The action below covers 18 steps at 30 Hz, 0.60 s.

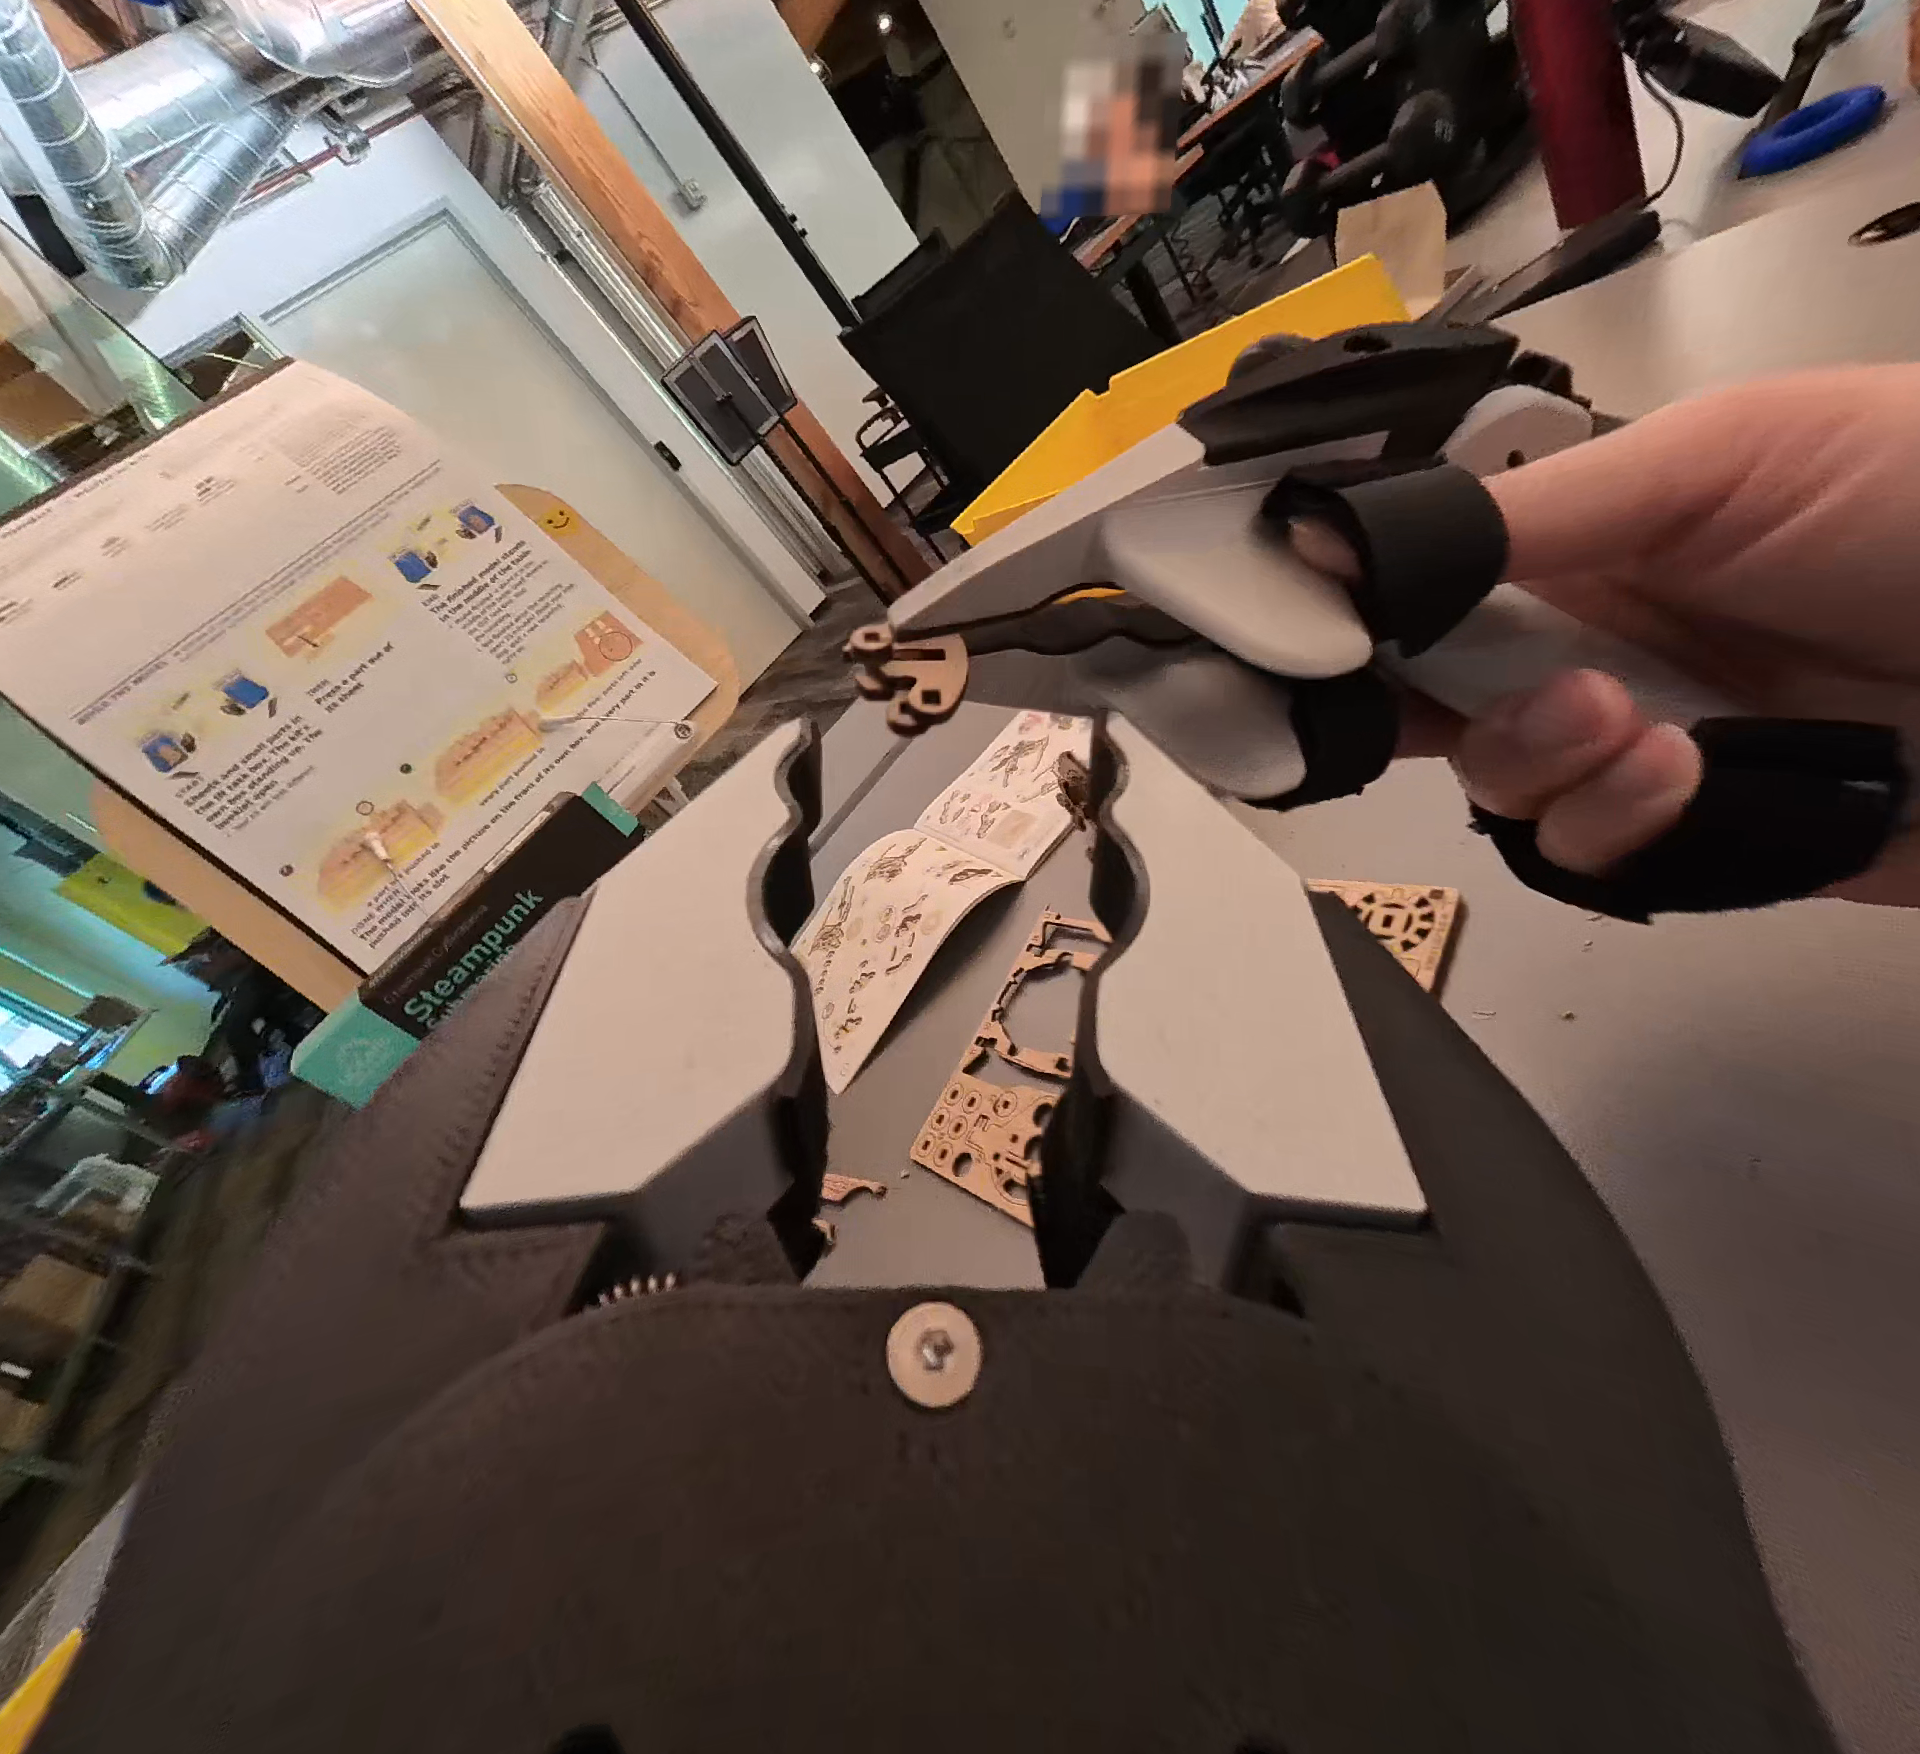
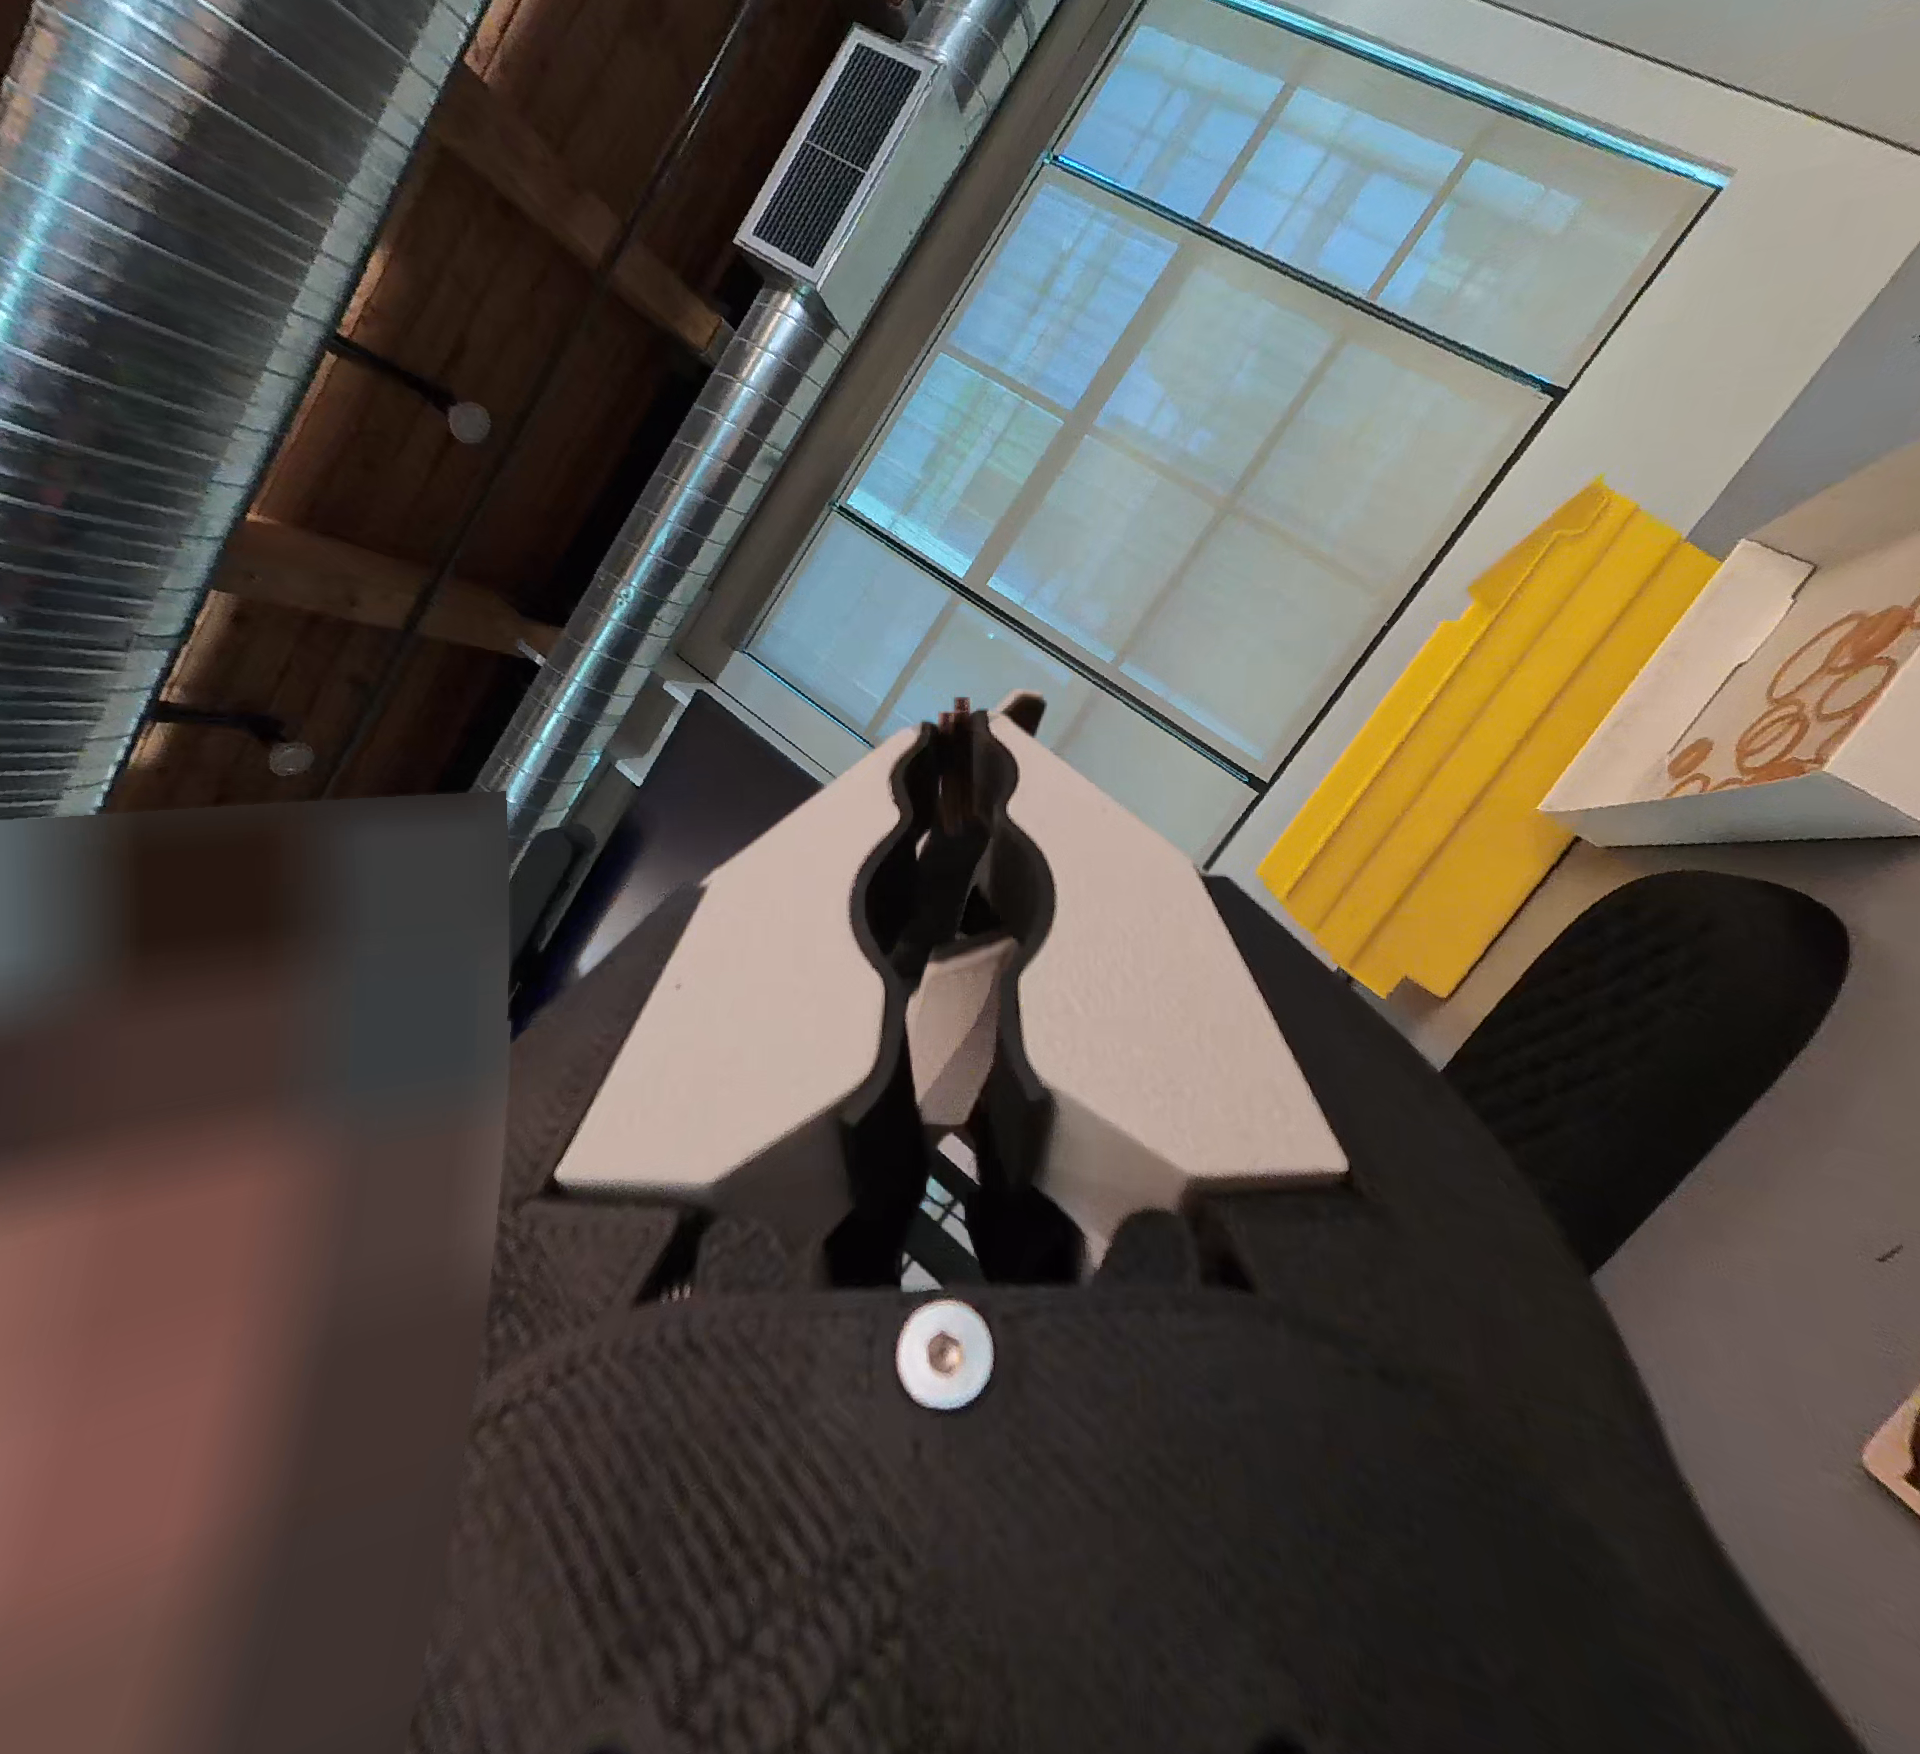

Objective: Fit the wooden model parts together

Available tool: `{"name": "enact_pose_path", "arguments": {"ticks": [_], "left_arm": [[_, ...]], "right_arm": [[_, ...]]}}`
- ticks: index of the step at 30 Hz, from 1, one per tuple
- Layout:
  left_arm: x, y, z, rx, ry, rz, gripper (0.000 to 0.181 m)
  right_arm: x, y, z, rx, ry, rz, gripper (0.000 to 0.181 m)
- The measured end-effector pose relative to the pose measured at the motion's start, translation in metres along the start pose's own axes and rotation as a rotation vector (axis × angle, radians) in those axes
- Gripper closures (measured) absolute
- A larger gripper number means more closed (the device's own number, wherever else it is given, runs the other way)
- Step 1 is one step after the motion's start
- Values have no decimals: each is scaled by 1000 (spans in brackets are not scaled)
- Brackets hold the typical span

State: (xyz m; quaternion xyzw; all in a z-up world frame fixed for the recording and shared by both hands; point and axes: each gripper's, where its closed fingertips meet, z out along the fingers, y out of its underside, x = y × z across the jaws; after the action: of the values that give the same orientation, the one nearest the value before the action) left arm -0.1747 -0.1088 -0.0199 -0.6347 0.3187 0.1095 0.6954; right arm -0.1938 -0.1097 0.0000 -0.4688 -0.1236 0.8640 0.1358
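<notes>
Left wrist view, left gripper jaws wide, right gripper jaws pinching flat notched wooden part, grey table.

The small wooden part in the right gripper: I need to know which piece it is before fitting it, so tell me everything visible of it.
The small wooden part is a thin, flat, pale plywood cut-out with dark laser-burnt edges, a lobed outline, a notch or two and a few small holes. It is held in the air, tilted, above the grey table, pinched at its upper edge by the tips of the right gripper, most of it hanging free below. Nothing else touches it. In the right wrist view it shows only as a dark sliver edge-on between the closed jaws.
</notes>
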Motion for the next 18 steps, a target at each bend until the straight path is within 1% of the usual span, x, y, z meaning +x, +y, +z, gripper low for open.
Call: {"name": "enact_pose_path", "arguments": {"ticks": [2, 6, 11, 15, 18], "left_arm": [[-2, -3, -1, 14, 2, 9, 137], [-7, -8, -8, 46, -20, 30, 155], [-16, 3, -11, 7, -60, 22, 158], [-22, 10, -15, -4, -58, -26, 163], [-24, 14, -19, -5, -47, -39, 163]], "right_arm": [[-3, 3, 2, -6, 2, -20, 177], [-1, 5, 4, -13, 15, -53, 178], [8, 14, 14, -51, 10, -40, 178], [14, 18, 22, -58, 1, -31, 177], [18, 21, 25, -68, -6, -32, 177]]}}
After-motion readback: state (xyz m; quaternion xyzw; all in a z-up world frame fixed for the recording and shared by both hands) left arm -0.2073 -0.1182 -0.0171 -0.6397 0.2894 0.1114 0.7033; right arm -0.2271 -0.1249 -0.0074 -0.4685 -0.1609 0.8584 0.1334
